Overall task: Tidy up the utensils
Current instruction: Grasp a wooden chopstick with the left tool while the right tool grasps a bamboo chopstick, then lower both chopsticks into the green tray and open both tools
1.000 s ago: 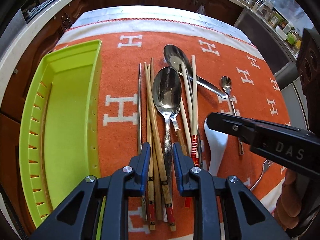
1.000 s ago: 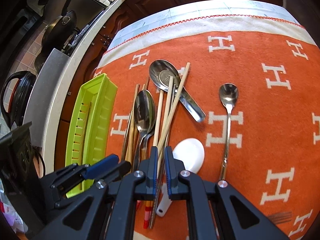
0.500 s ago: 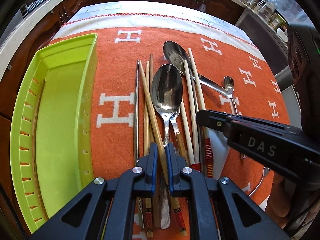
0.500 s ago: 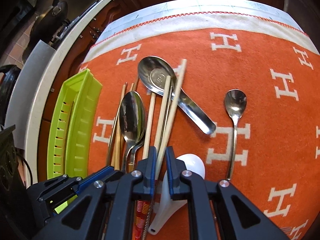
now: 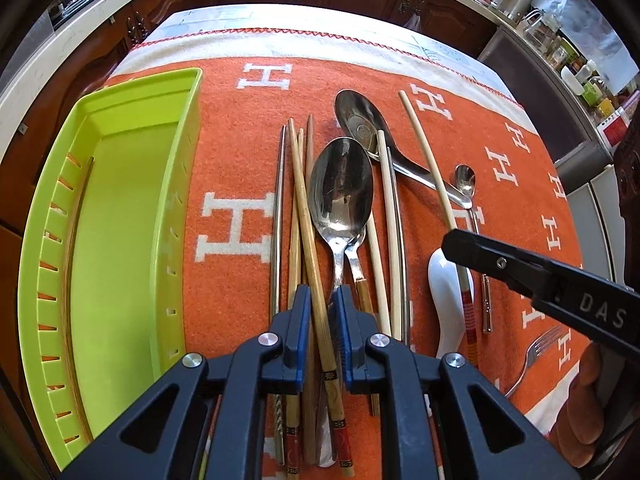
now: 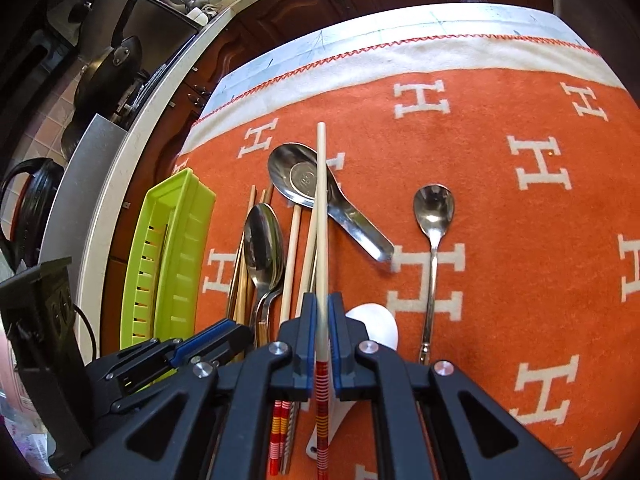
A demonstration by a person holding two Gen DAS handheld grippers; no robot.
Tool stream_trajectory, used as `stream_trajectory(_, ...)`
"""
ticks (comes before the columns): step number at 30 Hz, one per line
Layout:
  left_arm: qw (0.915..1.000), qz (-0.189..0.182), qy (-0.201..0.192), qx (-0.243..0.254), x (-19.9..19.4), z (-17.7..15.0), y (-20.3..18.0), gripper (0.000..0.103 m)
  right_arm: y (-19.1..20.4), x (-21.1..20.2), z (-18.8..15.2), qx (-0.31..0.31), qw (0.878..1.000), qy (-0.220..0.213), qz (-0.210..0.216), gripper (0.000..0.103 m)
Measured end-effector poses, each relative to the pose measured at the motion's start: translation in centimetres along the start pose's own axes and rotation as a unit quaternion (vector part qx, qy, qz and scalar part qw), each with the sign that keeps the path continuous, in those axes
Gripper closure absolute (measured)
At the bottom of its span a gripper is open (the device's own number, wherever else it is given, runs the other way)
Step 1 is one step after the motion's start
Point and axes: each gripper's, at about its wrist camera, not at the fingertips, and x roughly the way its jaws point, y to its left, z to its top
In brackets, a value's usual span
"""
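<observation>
Chopsticks and spoons lie in a pile on an orange blanket. My left gripper (image 5: 322, 304) is shut on a brown wooden chopstick (image 5: 306, 220) that angles up off the pile. My right gripper (image 6: 321, 312) is shut on a pale chopstick (image 6: 321, 200) with a red-striped end, lifted above the pile; this gripper also shows in the left wrist view (image 5: 520, 268). A large steel spoon (image 5: 340, 188), a steel ladle spoon (image 5: 360, 124), a small spoon (image 6: 433, 216) and a white ceramic spoon (image 5: 444, 304) lie around them. The lime-green tray (image 5: 120, 220) sits left of the pile.
A fork (image 5: 536, 348) lies at the blanket's near right edge. The blanket's white border (image 6: 400, 56) marks the far table edge. Pans (image 6: 108, 76) and a counter stand beyond the tray on the left. Jars (image 5: 560, 52) stand on the far right counter.
My left gripper closed on the brown chopstick and raised it. My right gripper lifted the pale striped chopstick, swinging it upright in view above the pile.
</observation>
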Motion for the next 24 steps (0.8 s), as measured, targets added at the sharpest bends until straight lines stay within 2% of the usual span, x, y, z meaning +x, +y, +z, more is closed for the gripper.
stream_trajectory(3,1.0,0.0,-0.005,0.003,0.0,0.0,-0.2,0.097,0.0,-0.1,-0.2,0.004,1.0,0.0,0.003,0.097)
stream_trajectory(11,0.9998,-0.015,-0.014,0.0,-1.4,-0.5,0.4,0.099,0.2,-1.0,-0.9,0.002,1.0,-0.004,0.008,0.097)
stream_trajectory(15,0.9991,-0.018,-0.037,0.011,-3.9,-0.8,0.0,0.099,0.8,-1.5,-1.1,-0.002,1.0,-0.004,0.011,0.097)
stream_trajectory(22,0.997,0.005,-0.076,0.016,-9.1,-0.4,1.2,0.099,3.0,-2.8,-1.3,-0.007,1.0,0.004,0.031,0.097)
stream_trajectory(24,0.9954,0.022,-0.09,0.025,-10.6,-0.2,1.9,0.099,4.1,-3.2,-1.2,-0.011,0.999,0.005,0.037,0.097)
